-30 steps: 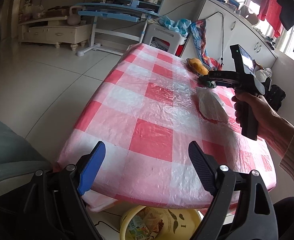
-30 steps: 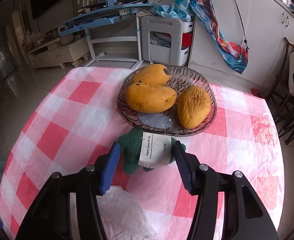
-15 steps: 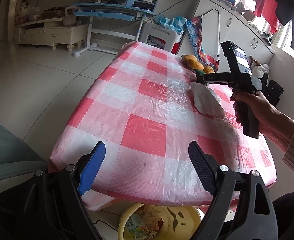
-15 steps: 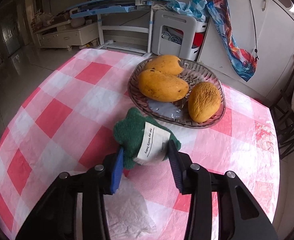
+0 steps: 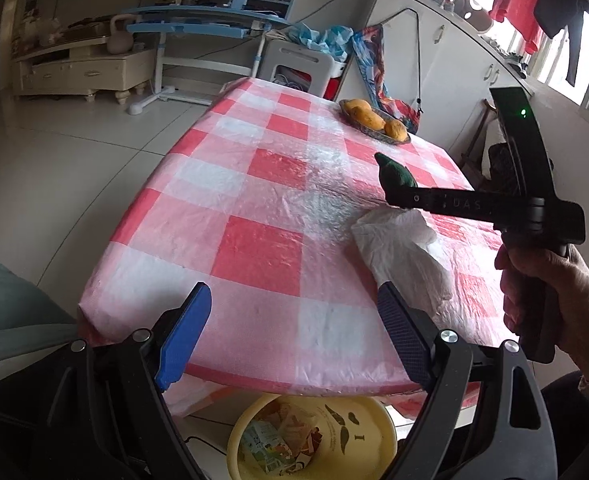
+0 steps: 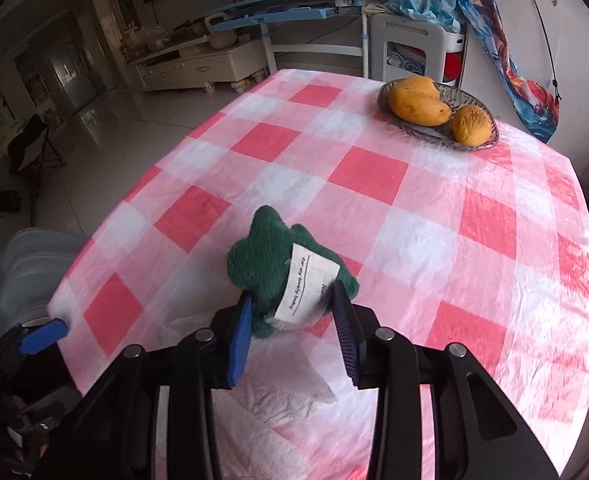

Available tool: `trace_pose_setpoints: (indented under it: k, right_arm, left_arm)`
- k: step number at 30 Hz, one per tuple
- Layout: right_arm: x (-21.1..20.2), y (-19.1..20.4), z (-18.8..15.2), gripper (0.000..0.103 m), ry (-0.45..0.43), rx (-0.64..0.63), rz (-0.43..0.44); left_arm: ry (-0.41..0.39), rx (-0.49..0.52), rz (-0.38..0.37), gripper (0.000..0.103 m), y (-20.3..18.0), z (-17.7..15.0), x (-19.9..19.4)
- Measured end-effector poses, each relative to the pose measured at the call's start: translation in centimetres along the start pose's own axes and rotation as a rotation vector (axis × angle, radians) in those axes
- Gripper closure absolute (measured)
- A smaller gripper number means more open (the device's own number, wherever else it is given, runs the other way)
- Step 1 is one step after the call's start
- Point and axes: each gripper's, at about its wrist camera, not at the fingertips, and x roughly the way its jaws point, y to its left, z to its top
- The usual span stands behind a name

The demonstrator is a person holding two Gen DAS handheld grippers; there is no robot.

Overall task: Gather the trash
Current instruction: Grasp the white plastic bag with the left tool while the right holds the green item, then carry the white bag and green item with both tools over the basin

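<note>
Green plush toy (image 6: 272, 270), centre frame, is pinched by the right gripper (image 6: 290, 332), whose jaws have just been closing; the left gripper (image 5: 294, 340) stays spread.

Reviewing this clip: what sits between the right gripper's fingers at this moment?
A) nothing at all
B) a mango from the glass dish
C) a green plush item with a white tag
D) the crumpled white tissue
C: the right gripper is closed on the green plush item, its white tag facing the camera.
</note>
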Motion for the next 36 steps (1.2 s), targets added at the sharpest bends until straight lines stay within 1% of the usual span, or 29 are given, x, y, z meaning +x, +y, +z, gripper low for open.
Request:
trace_pose_setpoints:
  k: [2, 4, 6, 9, 13, 16, 19, 21, 22, 23, 24, 25, 26, 28, 29, 31, 36]
  right_arm:
    - [-1.7, -0.5, -0.4, 0.065, -0.027, 0.024, -0.02]
    - [-2.8, -0.8, -0.9, 0.065, -0.03, 0.013, -0.068]
    - [-3.6, -1.4, -2.1, 0.064, -0.009, -0.008, -0.124]
    - [-4.1, -2.4, -4.1, 0.064, 0.03, -0.015, -0.175]
    - [-4.6, -3.0, -5.7, 0.063, 0.047, -0.019, -0.205]
    - [-4.8, -2.7, -6.3, 0.063, 0.044, -0.06, -0.234]
    - [-4.6, -2.3, -6.6, 0.062, 0.045, -0.097, -0.252]
    - [-4.6, -2.2, -6.7, 0.062, 0.046, -0.107, -0.25]
    - [-4.5, -2.3, -6.8, 0.061, 0.047, -0.108, -0.247]
    - [-4.4, -2.3, -6.8, 0.061, 0.05, -0.108, -0.244]
    - [-4.2, -2.3, -6.8, 0.061, 0.052, -0.108, -0.241]
    - [-4.1, -2.3, -6.8, 0.061, 0.056, -0.108, -0.238]
    - [-4.0, -2.3, -6.8, 0.061, 0.058, -0.11, -0.238]
    - [-3.9, -2.2, -6.9, 0.06, 0.059, -0.113, -0.239]
    - [-3.8, -2.2, -6.9, 0.06, 0.059, -0.111, -0.238]
    - [-3.9, -2.2, -6.8, 0.06, 0.052, -0.1, -0.229]
    - [-5.0, -2.5, -6.7, 0.06, 0.008, -0.031, -0.155]
  left_arm:
    - [0.0, 0.03, -0.019, 0.021, -0.8, -0.1, -0.2]
    - [-0.002, 0.065, -0.036, 0.021, -1.8, 0.0, -0.2]
    - [-0.006, 0.087, -0.051, 0.02, -2.6, 0.3, 0.0]
    - [-0.006, 0.101, -0.077, 0.018, -4.2, 1.3, 1.1]
    - [0.025, 0.1, -0.061, 0.017, -5.5, 2.3, 3.4]
    - [0.056, 0.105, -0.01, 0.017, -6.2, 2.8, 5.2]
    - [0.077, 0.103, 0.001, 0.018, -6.7, 3.3, 6.3]
    - [0.079, 0.118, 0.013, 0.022, -7.1, 3.6, 6.8]
    - [0.086, 0.127, 0.018, 0.029, -7.4, 3.6, 7.2]
    - [0.097, 0.136, 0.023, 0.042, -7.5, 3.6, 7.6]
    - [0.091, 0.152, 0.046, 0.046, -7.7, 3.6, 7.8]
    - [0.091, 0.168, 0.057, 0.064, -7.9, 3.6, 8.0]
    - [0.092, 0.185, 0.068, 0.079, -8.0, 3.6, 8.1]
    - [0.115, 0.174, 0.04, 0.095, -7.8, 3.7, 8.1]
    - [0.122, 0.164, 0.029, 0.097, -7.6, 3.7, 8.0]
    - [0.122, 0.157, 0.021, 0.098, -7.2, 3.5, 7.6]
    - [0.1, 0.137, -0.019, 0.098, -6.4, 2.7, 4.5]
